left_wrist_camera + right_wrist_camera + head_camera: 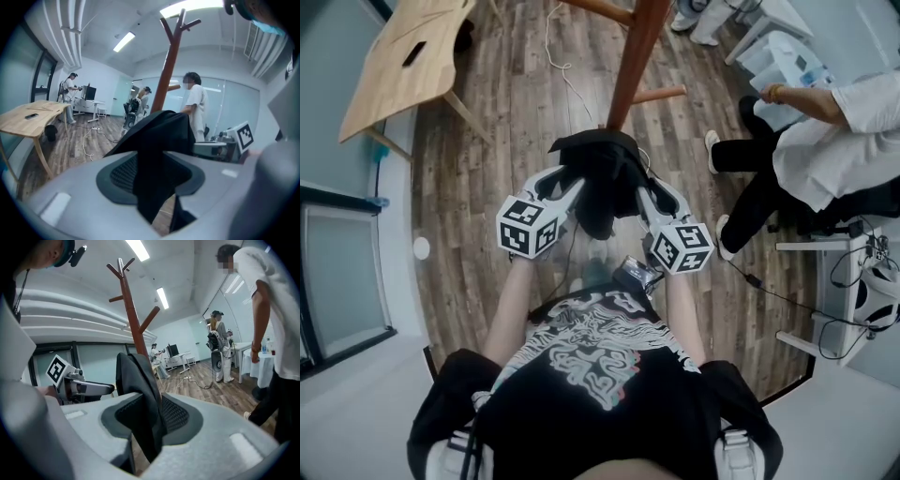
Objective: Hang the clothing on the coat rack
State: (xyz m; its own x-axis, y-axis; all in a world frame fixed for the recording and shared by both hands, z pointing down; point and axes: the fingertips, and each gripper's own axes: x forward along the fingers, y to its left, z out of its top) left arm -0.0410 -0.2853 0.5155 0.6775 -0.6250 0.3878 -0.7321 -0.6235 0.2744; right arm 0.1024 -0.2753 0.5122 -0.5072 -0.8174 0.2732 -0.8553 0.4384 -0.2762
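A black garment point(602, 178) hangs bunched between my two grippers, just in front of the brown wooden coat rack pole point(636, 56). My left gripper point(574, 187) is shut on the fabric's left side and my right gripper point(641, 195) on its right side. In the left gripper view the black cloth point(161, 136) is pinched in the left gripper point(152, 185), with the coat rack point(169, 65) rising behind it. In the right gripper view a fold of the garment point(136, 376) is pinched in the right gripper point(151, 423), below the rack's pegs point(129, 296).
A wooden table point(398, 56) stands far left. A person in a white shirt and black trousers point(825, 141) stands close on the right. A white cable point(567, 75) trails over the wood floor near the rack's base. White furniture frames point(825, 309) sit at the right edge.
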